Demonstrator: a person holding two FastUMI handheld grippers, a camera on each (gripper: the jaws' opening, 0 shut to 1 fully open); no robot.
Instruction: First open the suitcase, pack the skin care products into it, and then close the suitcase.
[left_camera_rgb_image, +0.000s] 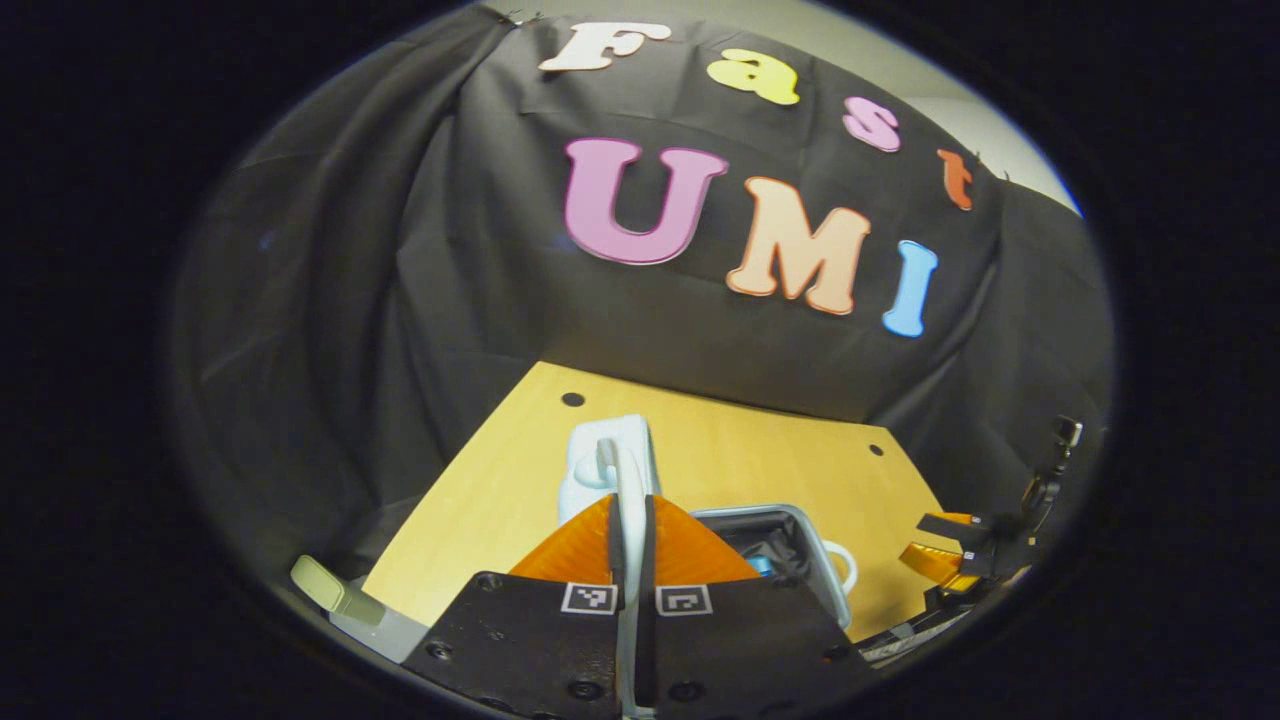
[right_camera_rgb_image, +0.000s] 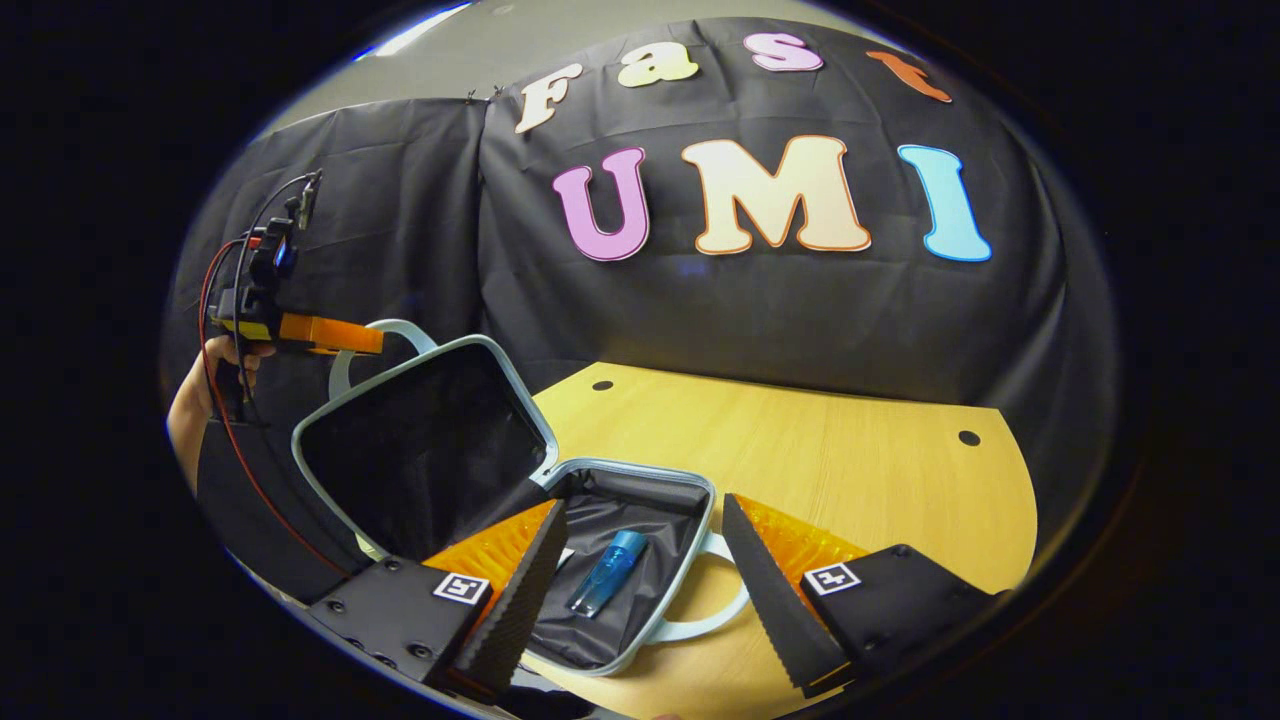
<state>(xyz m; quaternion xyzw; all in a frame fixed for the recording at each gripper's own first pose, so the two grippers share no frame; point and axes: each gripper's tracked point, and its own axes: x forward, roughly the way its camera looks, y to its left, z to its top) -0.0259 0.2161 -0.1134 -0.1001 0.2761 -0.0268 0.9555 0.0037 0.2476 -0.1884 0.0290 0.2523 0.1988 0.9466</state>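
Left hand-held gripper (left_camera_rgb_image: 632, 540): fingers closed on the pale grey edge of the raised suitcase lid (left_camera_rgb_image: 628, 500), which runs up between them; in the right gripper view the same left hand-held gripper (right_camera_rgb_image: 350, 340) is seen farther off, carried by a person's hand (right_camera_rgb_image: 225, 365), at the curved pale handle (right_camera_rgb_image: 385, 340) on the top of that lid. Right hand-held gripper (right_camera_rgb_image: 640, 570): fingers spread wide apart, holding nothing, poised above the open case. Small pale grey hard-shell suitcase with black fabric lining (right_camera_rgb_image: 630, 475): open on the light wooden table (right_camera_rgb_image: 820, 450), its base lying flat, its lid (right_camera_rgb_image: 420, 440) standing up and tilted back on the left side in the right gripper view. Translucent blue skin care bottle (right_camera_rgb_image: 608, 572): lying on its side on the lining inside the base. Second pale handle (right_camera_rgb_image: 700, 625): on the near edge of the base, resting on the table. Behind: black cloth wall (right_camera_rgb_image: 760, 320).
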